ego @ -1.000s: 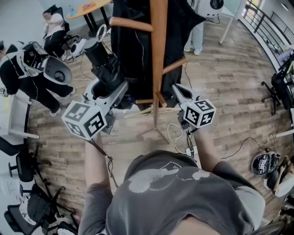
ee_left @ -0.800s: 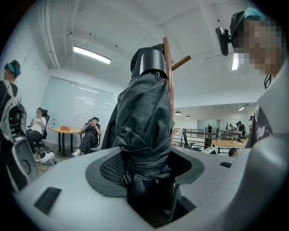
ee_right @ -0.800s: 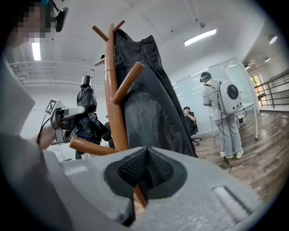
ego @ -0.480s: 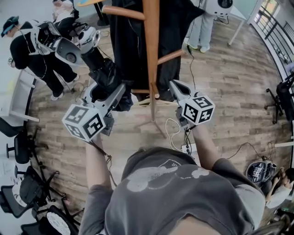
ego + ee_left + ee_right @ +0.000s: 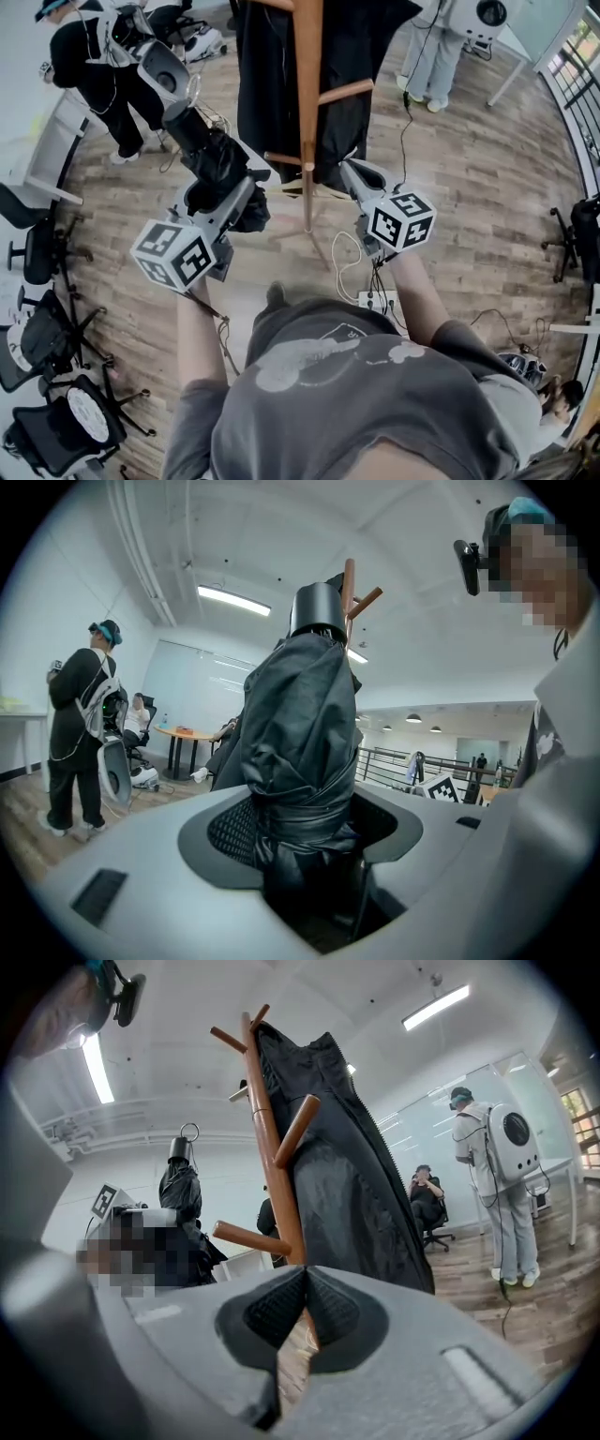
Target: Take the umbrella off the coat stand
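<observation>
Black and folded, the fabric umbrella [image 5: 214,155] is pinched in your left gripper [image 5: 220,199], left of the tall wooden coat stand [image 5: 307,94] and apparently clear of its pegs, so the removal looks done. Your right gripper [image 5: 351,172] is pressed together, empty, near the pole. One umbrella, one stand, one hanging black coat [image 5: 267,84].

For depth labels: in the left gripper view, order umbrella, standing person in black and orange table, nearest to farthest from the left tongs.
1. umbrella, gripped in the left tongs, centre.
2. standing person in black, left.
3. orange table, behind, left of centre.
</observation>
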